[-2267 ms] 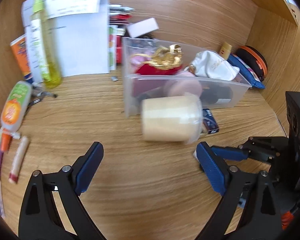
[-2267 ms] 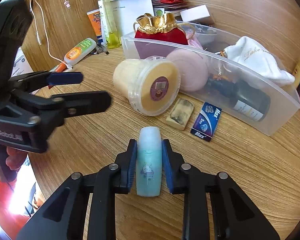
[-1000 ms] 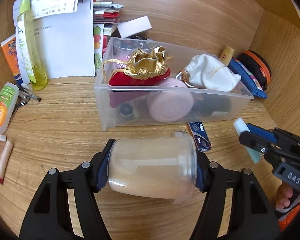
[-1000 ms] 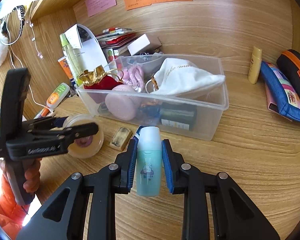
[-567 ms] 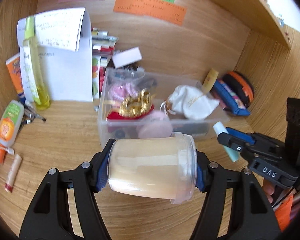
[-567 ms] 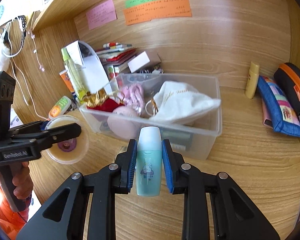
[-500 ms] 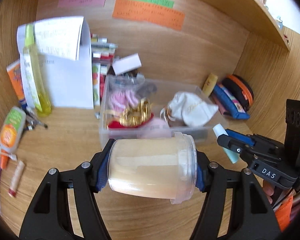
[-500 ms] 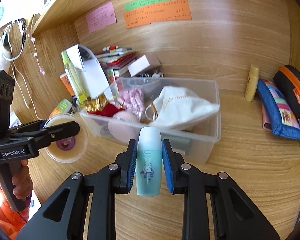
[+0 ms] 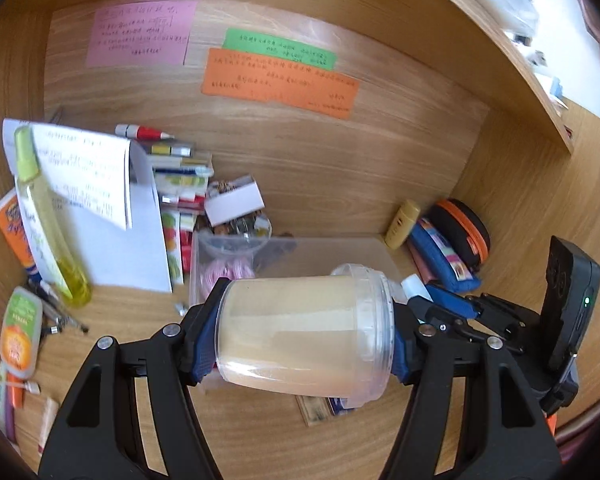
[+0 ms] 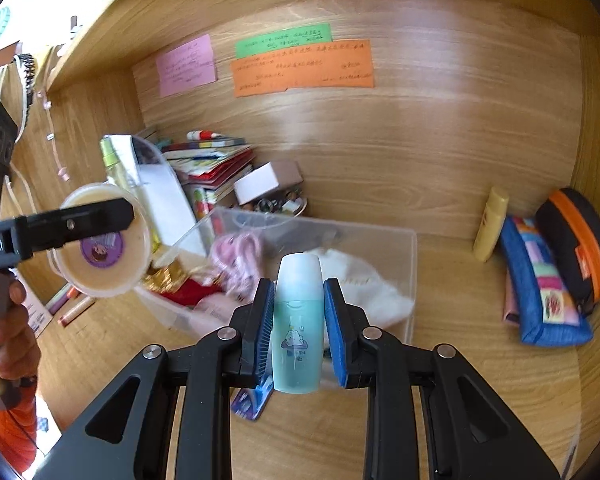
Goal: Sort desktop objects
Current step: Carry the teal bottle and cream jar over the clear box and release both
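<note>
The left tool reads "bot.AI" (start cut off).

My left tongs clamp a cream-filled clear jar, lying sideways in the air above the clear bin. My right tongs pinch a small teal bottle with a pale cap, pointing forward over the bin's near wall.

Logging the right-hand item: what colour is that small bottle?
Pale teal bottle with a whitish cap and a small cartoon print; right wrist view shows it best.
</note>
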Available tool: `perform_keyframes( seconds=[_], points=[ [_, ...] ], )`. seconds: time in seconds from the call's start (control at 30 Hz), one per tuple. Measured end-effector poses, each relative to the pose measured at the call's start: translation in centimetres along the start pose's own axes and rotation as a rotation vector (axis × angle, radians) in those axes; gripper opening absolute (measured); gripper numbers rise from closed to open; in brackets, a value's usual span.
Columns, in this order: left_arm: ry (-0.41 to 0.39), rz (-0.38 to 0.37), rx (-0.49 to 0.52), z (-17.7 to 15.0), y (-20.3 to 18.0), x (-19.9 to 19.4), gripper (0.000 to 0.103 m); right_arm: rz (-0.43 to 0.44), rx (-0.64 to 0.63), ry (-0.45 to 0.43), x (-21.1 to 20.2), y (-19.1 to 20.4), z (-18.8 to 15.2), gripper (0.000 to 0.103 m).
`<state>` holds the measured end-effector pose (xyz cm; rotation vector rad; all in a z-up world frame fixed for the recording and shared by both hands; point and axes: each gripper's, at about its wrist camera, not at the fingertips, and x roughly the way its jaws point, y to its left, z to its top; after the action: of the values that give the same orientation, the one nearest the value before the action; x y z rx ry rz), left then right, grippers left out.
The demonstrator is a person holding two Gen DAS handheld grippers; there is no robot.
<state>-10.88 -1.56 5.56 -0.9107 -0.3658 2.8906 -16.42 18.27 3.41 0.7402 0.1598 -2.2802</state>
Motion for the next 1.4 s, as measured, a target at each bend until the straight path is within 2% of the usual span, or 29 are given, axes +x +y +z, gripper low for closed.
perform_keyframes(
  seconds=[0.33, 0.4, 0.53, 0.73, 0.87, 1.1, 1.23, 1.4],
  points=[
    [0.033, 0.037, -0.056, 3.0, 1.6, 4.7, 0.066, -0.060, -0.008, 0.013, 3.5, -0.9, 3.1, 0.023],
    [0.048, 0.062, -0.074, 3.2, 2.0, 6.0, 0.066, -0.061, 0.000, 0.017, 4.4, -1.1, 3.8, 0.023],
    [0.084, 0.047, -0.109, 2.8, 3.1, 8.3, 0.066, -0.039, 0.032, 0.043, 6.4, -1.4, 4.7, 0.023],
    [0.125, 0.094, -0.101, 1.5, 4.0, 10.4, 0.066, -0.005, 0.025, 0.102, 9.8, 0.5, 3.9, 0.022],
    [0.156, 0.096, -0.101, 0.9, 4.3, 11.2, 0.066, -0.048, -0.056, 0.136, 11.1, 2.0, 2.9, 0.022],
    [0.216, 0.094, -0.112, 0.2, 4.5, 12.9, 0.066, -0.074, -0.076, 0.145, 11.6, 2.0, 2.0, 0.022],
    [0.218, 0.102, -0.103, 0.2, 4.3, 12.9, 0.066, -0.065, -0.065, 0.135, 11.4, 1.8, 2.1, 0.022],
    [0.223, 0.071, -0.112, 0.4, 4.5, 12.6, 0.067, -0.070, -0.052, 0.136, 11.2, 1.8, 2.1, 0.023]
  ],
)
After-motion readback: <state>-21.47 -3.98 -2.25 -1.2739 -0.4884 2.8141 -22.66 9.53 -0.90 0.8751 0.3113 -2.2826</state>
